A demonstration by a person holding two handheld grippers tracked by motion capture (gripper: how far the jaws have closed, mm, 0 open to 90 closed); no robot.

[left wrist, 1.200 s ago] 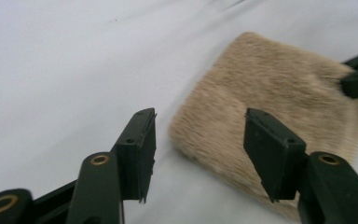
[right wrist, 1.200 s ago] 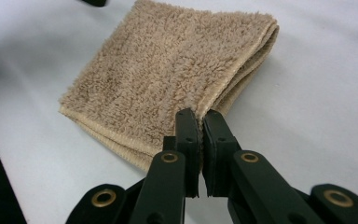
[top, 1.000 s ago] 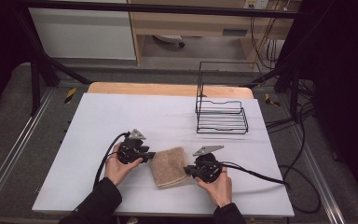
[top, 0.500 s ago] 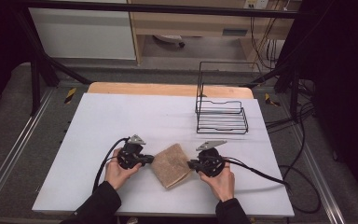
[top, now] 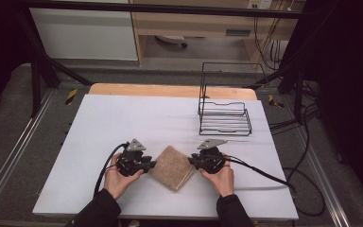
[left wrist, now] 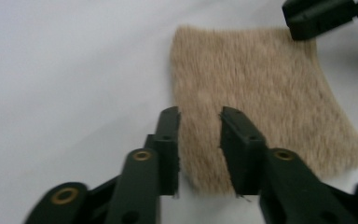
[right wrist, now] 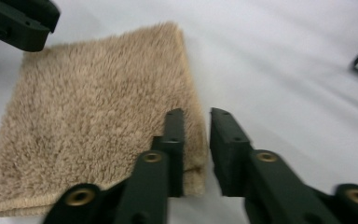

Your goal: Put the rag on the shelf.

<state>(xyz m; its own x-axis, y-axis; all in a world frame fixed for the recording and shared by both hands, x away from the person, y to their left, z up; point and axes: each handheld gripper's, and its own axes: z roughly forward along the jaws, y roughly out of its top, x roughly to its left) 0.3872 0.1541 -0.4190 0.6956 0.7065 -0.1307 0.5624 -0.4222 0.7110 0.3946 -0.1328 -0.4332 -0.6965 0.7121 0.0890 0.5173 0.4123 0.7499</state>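
The towel (top: 172, 167) lies folded flat on the worktop (top: 123, 118), near my edge of it, turned cornerwise so a corner points at each of my hands; that is why I come at it from both sides. My left gripper (left wrist: 199, 122) sits at its left corner, jaws a narrow gap apart with pile showing between them and nothing pinched yet; my right gripper (right wrist: 196, 122) sits at the right corner, jaws likewise narrowly parted, straddling the folded edge without closing on it. I judge both are poised to nip opposite corners, so the cloth can be lifted or opened evenly; a soft, thick pile may slip from a shallow bite. The wire rack (top: 224, 113) stands well apart, toward the far right.
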